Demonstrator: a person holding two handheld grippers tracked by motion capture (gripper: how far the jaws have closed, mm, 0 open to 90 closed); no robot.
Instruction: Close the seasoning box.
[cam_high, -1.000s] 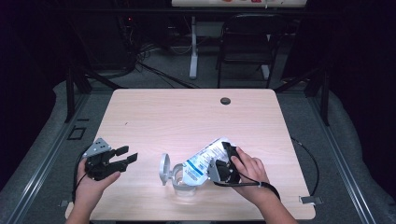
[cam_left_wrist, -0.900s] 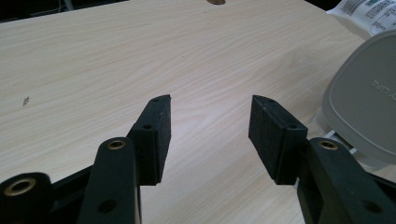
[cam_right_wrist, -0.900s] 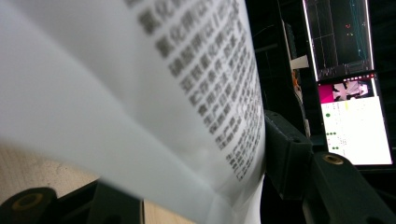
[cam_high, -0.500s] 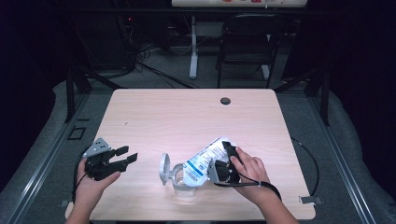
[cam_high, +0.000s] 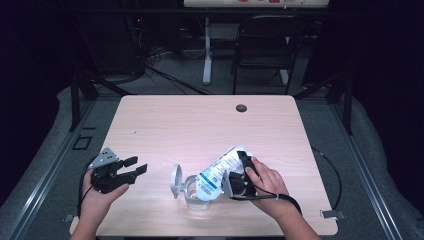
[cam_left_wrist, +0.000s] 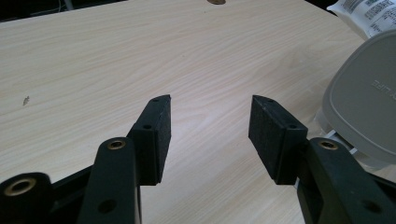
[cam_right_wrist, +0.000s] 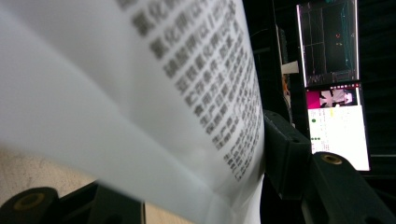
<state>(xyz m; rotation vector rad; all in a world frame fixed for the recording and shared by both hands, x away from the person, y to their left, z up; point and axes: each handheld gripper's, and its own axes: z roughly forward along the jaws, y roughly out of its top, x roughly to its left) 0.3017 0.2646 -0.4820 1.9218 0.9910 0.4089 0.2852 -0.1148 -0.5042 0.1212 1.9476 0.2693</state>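
Right tongs (cam_high: 239, 170) clamp a white pouch (cam_high: 220, 172) printed with Chinese characters too blurred to read, tilted over a clear container (cam_high: 192, 192) on the tabletop (cam_high: 200, 125); left tongs (cam_high: 132, 167) gape empty.

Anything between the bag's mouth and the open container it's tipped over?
Nothing visible. The right hand-held gripper holds the white bag tilted, its lower end right at the clear container. The grey lid stands open on the far side from the bag. The left hand-held gripper is open, off to the side.
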